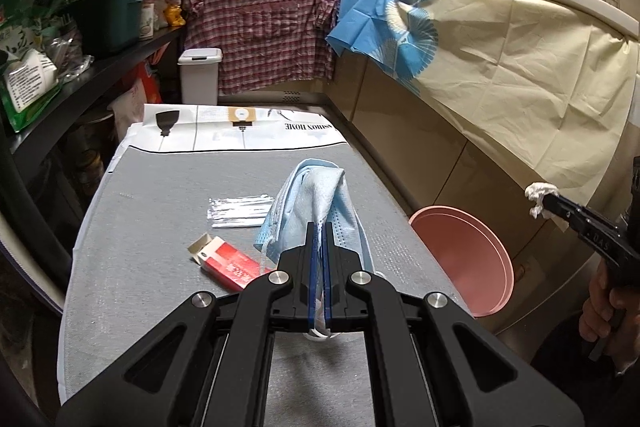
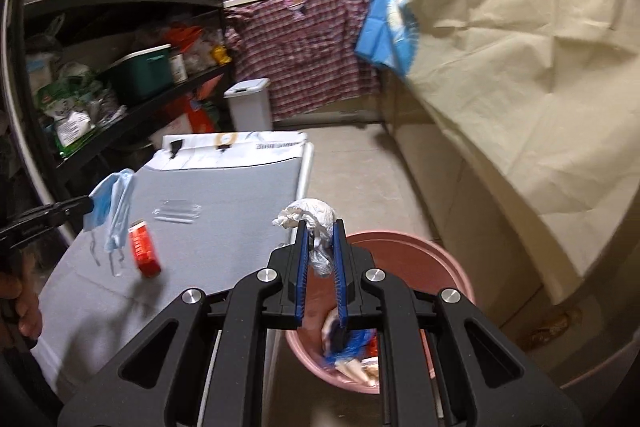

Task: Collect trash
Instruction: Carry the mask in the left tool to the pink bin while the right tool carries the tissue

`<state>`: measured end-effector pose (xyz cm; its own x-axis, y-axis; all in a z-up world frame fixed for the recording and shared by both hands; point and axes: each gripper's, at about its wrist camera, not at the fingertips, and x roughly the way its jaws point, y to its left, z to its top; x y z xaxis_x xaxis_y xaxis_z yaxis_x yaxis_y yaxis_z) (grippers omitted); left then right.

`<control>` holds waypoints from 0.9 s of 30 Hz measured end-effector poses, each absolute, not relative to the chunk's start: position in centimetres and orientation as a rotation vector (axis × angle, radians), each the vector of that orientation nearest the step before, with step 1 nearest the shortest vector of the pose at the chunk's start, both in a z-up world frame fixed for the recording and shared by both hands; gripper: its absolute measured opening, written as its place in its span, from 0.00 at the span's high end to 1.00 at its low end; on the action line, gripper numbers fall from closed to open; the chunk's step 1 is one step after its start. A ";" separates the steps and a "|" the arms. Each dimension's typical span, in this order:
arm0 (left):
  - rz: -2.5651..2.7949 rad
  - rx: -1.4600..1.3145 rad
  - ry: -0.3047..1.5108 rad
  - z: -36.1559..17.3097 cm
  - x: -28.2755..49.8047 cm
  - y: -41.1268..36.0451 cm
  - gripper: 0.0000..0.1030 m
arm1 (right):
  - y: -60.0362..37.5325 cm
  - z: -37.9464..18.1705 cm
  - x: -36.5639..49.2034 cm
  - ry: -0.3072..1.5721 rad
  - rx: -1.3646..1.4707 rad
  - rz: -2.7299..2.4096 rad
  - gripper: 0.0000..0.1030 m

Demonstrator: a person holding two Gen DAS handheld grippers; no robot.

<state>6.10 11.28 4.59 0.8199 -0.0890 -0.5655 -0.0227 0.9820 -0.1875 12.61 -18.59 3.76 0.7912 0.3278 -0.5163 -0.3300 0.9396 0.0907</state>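
Both loads soft, light: left gripper clamps limp face mask mid-fold; right gripper pinches crumpled tissue above pink bin

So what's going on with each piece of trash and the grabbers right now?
Left gripper: shut on the blue face mask.
Right gripper: shut on the white crumpled tissue.
Pink bucket: open, some trash inside.
Red box: lying on the table.
Clear wrapper: lying flat on the table.
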 end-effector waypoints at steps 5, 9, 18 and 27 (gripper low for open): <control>-0.047 -0.178 0.612 4.5 6.4 10.4 0.98 | -19.7 3.4 12.9 0.550 -0.001 0.324 0.88; -0.054 -0.172 0.620 4.1 6.6 9.6 0.98 | -20.0 3.3 13.2 0.546 -0.006 0.310 0.88; -0.072 -0.168 0.641 3.4 7.2 7.9 0.98 | -22.0 3.0 14.5 0.555 0.046 0.264 0.88; -0.117 -0.156 0.658 3.6 8.6 5.0 0.98 | -23.6 2.3 15.5 0.575 0.079 0.237 0.88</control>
